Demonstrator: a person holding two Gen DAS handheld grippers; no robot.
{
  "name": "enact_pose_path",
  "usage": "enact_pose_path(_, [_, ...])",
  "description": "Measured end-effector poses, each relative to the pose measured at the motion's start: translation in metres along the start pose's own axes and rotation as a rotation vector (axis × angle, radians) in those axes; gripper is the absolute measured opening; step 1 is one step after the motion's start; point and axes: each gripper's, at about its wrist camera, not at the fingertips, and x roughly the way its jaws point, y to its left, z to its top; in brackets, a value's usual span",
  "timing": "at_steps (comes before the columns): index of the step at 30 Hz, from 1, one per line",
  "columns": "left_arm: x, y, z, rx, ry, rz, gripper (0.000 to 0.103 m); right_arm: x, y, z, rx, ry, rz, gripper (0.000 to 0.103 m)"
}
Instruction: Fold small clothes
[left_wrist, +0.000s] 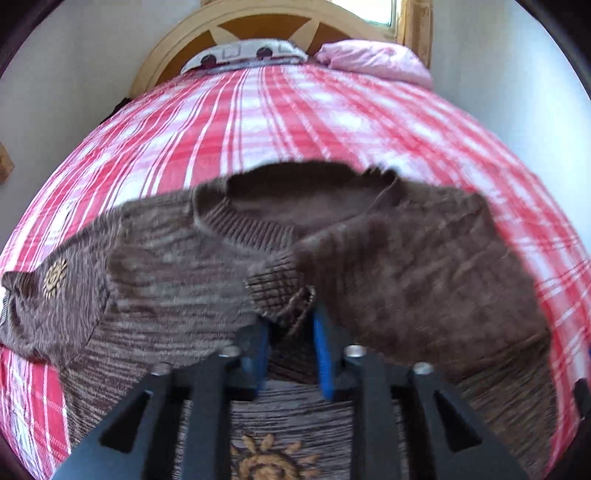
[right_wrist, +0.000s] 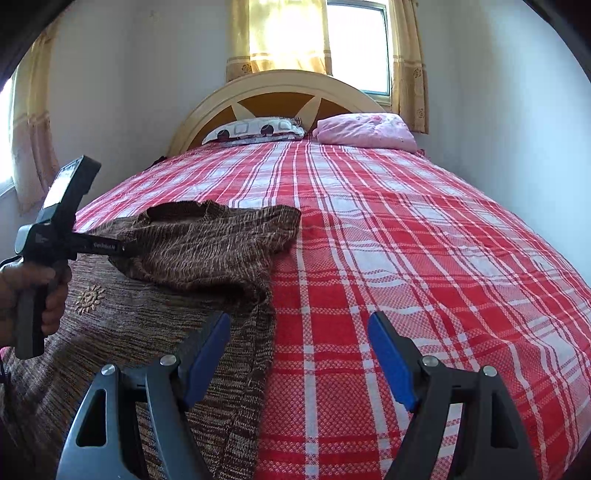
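I have the brown knitted sweater spread across the lower half of the left wrist view, lying on the red and white checked bedspread. Its ribbed neckline sits just above the frame's middle, and an embroidered sun motif shows at the bottom centre, with a second one at the far left. One sleeve is drawn over the body of the garment from the right, and its ribbed cuff hangs right at the tips of my left gripper. The blue pads stand a little apart with the cuff's edge drooping between them; the picture is smeared there, and I cannot tell whether they press on the knit or have let it go.

In the right wrist view the sweater fills the lower left, with the folded-over sleeve heaped on top of it. The left gripper reaches in from the left edge, held by a hand, its tips buried in the knit. My right gripper sits at the bottom centre with its jaws spread wide and nothing between them; its left pad is over the sweater's edge, its right pad over bare bedspread. At the top, a patterned pillow and a pink bundle lie against the curved wooden headboard.
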Motion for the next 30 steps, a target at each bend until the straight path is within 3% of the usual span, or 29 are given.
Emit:
enact_pose_path(2, [-0.005,0.005,-0.004,-0.001,-0.032,0.039,0.062,0.001,0.0,0.0,0.0,0.007,0.0,0.077])
enact_pose_path(3, [-0.009,0.008,-0.005,0.005,-0.053,0.055,0.064,0.002,-0.001,-0.001,0.002,0.007,0.002,0.077])
enact_pose_path(8, [-0.012,0.029,-0.005,0.016,-0.081,0.119,0.072,0.003,-0.002,-0.001,0.008,0.015,0.004,0.077])
enact_pose_path(12, [-0.01,0.046,-0.005,-0.023,-0.075,0.203,0.072,0.004,-0.002,-0.001,0.002,0.02,0.0,0.078])
enact_pose_path(16, [-0.02,0.039,-0.001,-0.07,-0.108,0.154,0.073,0.008,-0.002,-0.001,-0.001,0.032,-0.008,0.078])
enact_pose_path(21, [-0.023,0.005,0.011,-0.023,-0.148,0.129,0.094,0.009,-0.002,-0.001,-0.006,0.034,-0.013,0.078])
enact_pose_path(24, [-0.009,-0.012,0.016,0.038,-0.116,0.171,0.094,0.008,-0.001,-0.001,-0.009,0.033,-0.012,0.078])
enact_pose_path(26, [0.007,-0.014,0.012,0.086,-0.058,0.243,0.094,0.008,-0.001,-0.001,-0.01,0.031,-0.01,0.078])
enact_pose_path(28, [0.011,-0.004,0.002,0.092,-0.017,0.255,0.095,0.007,0.0,-0.001,-0.011,0.028,-0.008,0.078])
enact_pose_path(30, [0.003,0.007,-0.008,0.081,-0.027,0.234,0.1,0.007,0.0,-0.001,-0.013,0.029,-0.005,0.078])
